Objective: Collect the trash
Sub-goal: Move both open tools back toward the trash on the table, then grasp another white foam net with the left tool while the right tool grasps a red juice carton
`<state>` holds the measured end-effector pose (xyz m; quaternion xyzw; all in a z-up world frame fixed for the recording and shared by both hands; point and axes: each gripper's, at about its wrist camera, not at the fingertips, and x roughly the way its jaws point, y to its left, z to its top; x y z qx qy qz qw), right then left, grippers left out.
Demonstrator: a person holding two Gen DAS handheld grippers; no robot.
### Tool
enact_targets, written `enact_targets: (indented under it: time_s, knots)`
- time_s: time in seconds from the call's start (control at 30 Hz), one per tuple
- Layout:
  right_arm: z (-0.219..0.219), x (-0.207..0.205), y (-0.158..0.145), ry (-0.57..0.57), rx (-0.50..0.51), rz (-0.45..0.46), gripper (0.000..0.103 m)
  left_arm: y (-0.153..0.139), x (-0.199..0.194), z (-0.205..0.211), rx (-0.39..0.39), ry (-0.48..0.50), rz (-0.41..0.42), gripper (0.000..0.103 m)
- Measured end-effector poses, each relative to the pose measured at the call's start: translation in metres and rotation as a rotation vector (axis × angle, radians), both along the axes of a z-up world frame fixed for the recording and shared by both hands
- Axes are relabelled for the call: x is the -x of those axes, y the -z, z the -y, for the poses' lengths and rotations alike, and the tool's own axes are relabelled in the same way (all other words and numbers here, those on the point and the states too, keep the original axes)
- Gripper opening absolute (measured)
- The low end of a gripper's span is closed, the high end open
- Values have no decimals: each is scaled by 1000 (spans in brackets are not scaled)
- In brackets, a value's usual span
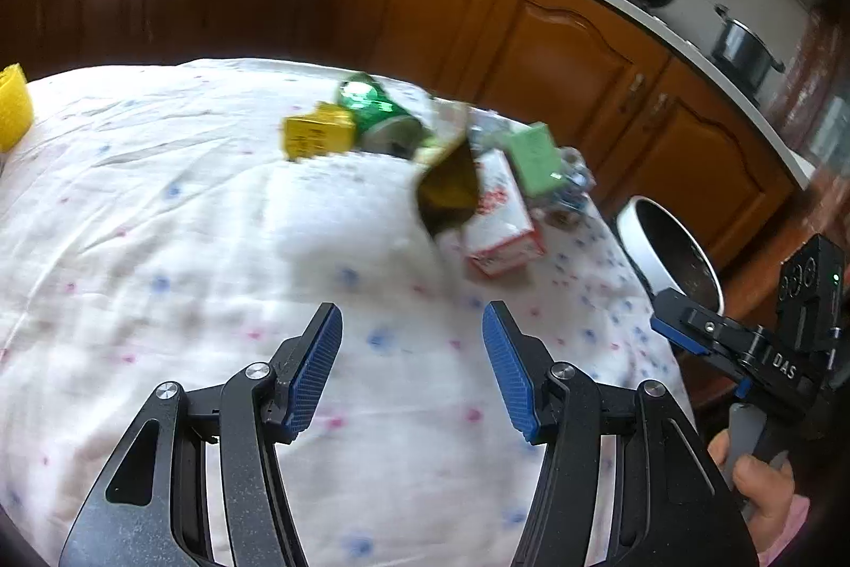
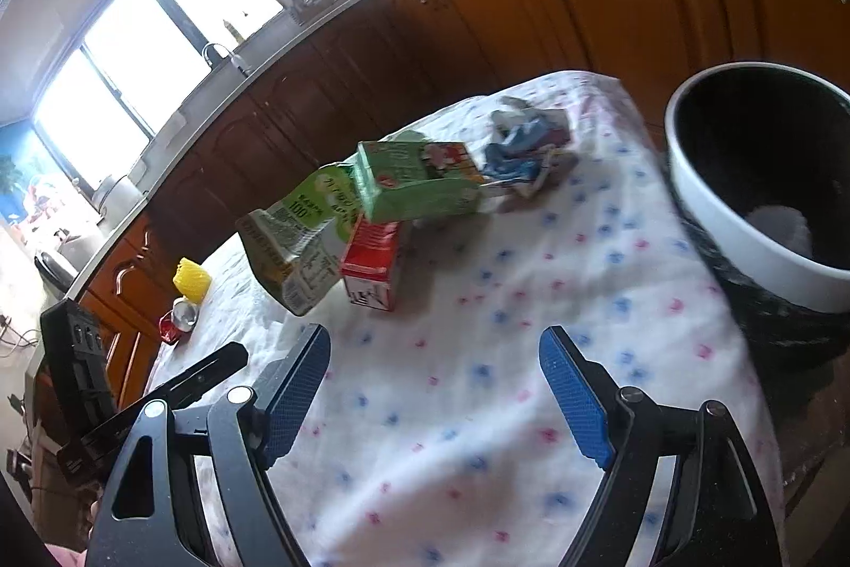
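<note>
at the right edge of the right wrist view a white-rimmed bin [image 2: 744, 248] holds one pale scrap [image 2: 781, 227], the trash pile [image 2: 404, 189] lies mid-frame on the flowered cloth [image 2: 531, 354], and both the left gripper [image 1: 411, 370] and right gripper [image 2: 435, 391] gape wide, empty.

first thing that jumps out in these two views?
The heap of trash in the middle of the floral tablecloth: a green carton lying on a red-and-white box, with a crumpled snack bag beside them. Next, the white-rimmed bin just off the table's right edge.
</note>
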<state>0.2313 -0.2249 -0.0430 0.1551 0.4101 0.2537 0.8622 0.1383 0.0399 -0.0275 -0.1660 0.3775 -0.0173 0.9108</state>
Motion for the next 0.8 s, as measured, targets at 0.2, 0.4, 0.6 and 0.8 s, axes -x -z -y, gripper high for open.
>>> enact_targets:
  time_s: [0.2, 0.4, 0.6, 0.8]
  knots:
    - [-20, -13, 1, -29, -12, -12, 83, 4, -7, -27, 11, -55, -19, 58]
    - [-36, -31, 1, -44, -44, -20, 83, 3, -23, -54, 82, -102, -20, 62]
    - [-49, -52, 9, -49, -75, -54, 82, 16, -55, -70, 156, -83, -55, 63]
    - [-64, -61, 22, -78, -49, -91, 37, 36, -74, -71, 225, -36, -112, 61]
